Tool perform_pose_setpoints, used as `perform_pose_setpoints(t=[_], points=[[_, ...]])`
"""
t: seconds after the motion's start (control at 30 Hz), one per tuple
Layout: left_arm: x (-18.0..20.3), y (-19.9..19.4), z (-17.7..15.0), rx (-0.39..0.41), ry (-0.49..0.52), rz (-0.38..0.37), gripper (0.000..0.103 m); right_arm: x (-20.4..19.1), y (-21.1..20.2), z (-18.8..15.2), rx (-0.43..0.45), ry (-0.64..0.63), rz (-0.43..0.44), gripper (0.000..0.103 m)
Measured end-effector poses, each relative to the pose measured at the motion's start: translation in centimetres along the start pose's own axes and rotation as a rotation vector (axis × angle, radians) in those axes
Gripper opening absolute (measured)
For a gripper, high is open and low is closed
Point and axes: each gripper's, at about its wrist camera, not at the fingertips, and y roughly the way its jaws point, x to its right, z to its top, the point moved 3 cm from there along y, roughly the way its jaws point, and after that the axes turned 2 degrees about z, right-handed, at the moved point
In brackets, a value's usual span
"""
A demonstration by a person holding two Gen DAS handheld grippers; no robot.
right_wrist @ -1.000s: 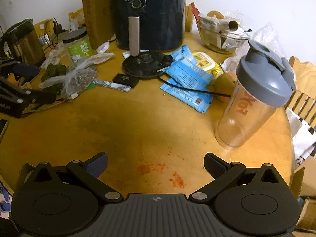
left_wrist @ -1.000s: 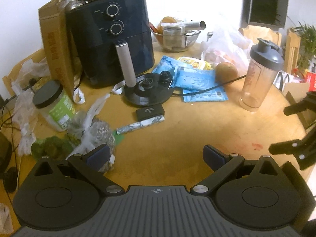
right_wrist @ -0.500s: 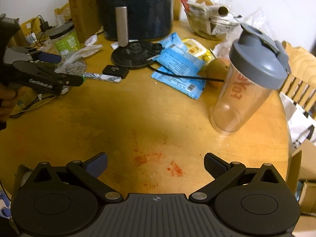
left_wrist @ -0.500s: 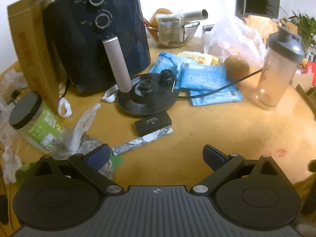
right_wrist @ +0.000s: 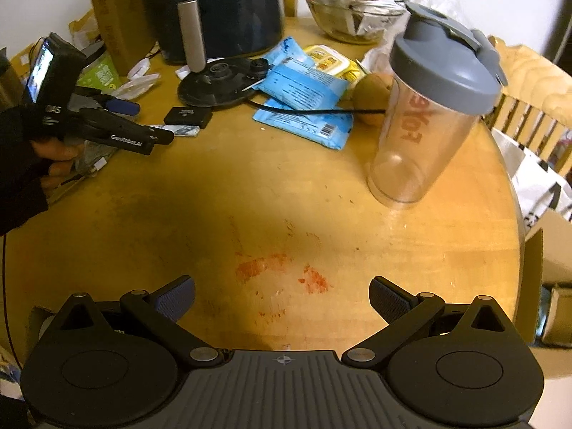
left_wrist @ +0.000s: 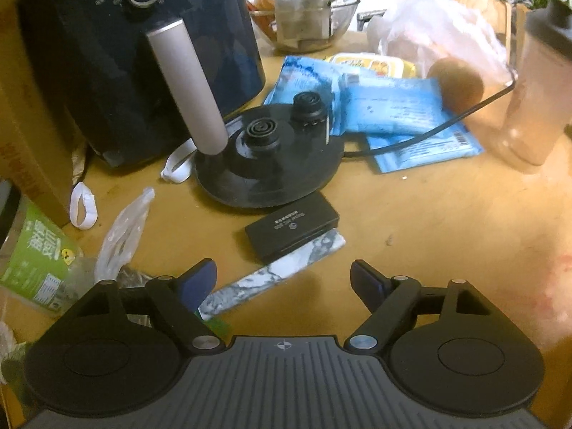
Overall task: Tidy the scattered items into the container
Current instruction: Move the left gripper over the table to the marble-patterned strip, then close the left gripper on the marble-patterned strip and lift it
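You are holding the left gripper (left_wrist: 282, 275) low over the wooden table (left_wrist: 411, 221) with its jaws spread wide and nothing between them, and that spread is suiting the targets just ahead: the marbled wrapper bar (left_wrist: 271, 279) is lying flat on the wood with its near end beside the left finger, and the small black box (left_wrist: 293, 227) is sitting against its far edge, close to the kettle base (left_wrist: 268, 157). Both are lying low, so you are likely needing to come down nearly flat to pinch either one. Your right gripper (right_wrist: 282, 295) is hovering over bare wood near a red stain (right_wrist: 282, 271), jaws equally wide and holding nothing, probably waiting its turn. The shaker bottle (right_wrist: 429, 118) is standing upright to the right, and the blue packets (right_wrist: 304, 103) are lying under the black cord (right_wrist: 314, 111), so lifting those would be dragging the cord. The glass bowl (right_wrist: 343, 18) at the far side is the only open vessel showing; whether it is the intended container I cannot tell.
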Motion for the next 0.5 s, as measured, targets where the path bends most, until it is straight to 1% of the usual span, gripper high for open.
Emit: perform_pose_setpoints(t=[0.07,0.13,0.2,0.3,0.4,0.5], points=[[0.1,0.5,0.2,-0.004,0.014,-0.015,0.077,0.1,-0.1,-0.1,-0.001,0.006,-0.002,0.103],[0.3,1.0,0.3,-0.012,0.034,-0.026,0.070,0.2,-0.2,-0.1,-0.002,0.010,-0.004,0.103],[0.3,1.7,0.2,-0.038,0.035,-0.035,0.061,0.2,-0.2,-0.1,-0.002,0.013,-0.006,0.103],[0.1,2.0,0.1,-0.040,0.016,-0.038,0.056,0.4,-0.2,-0.1,-0.003,0.020,-0.011,0.103],[0.1,1.7,0.1,-0.041,0.015,-0.038,0.045,0.5,-0.2,-0.2,-0.005,0.027,-0.009,0.103],[0.3,1.3,0.1,-0.045,0.017,-0.046,0.041,0.5,-0.2,-0.1,-0.003,0.028,-0.006,0.103]])
